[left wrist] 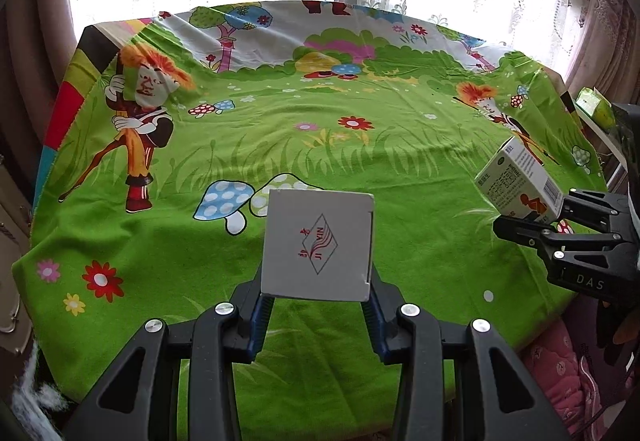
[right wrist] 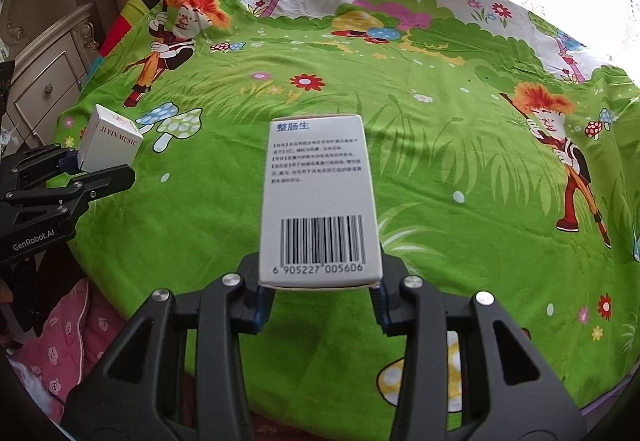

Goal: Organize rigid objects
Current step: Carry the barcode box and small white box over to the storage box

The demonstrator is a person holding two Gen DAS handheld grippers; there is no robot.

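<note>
Both boxes are up: the left hand-held gripper clamps the white box, the right hand-held gripper the medicine box, above the table, probably neither yet placed, so sorting remains.

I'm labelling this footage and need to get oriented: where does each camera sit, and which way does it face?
Left wrist: on the left gripper, facing the window across the cartoon tablecloth; its jaws clamp a square white box.
Right wrist: on the right gripper, facing the same way; its jaws clamp a barcoded medicine box.
Shared: the tablecloth, and each view shows the other gripper with its box.
</note>
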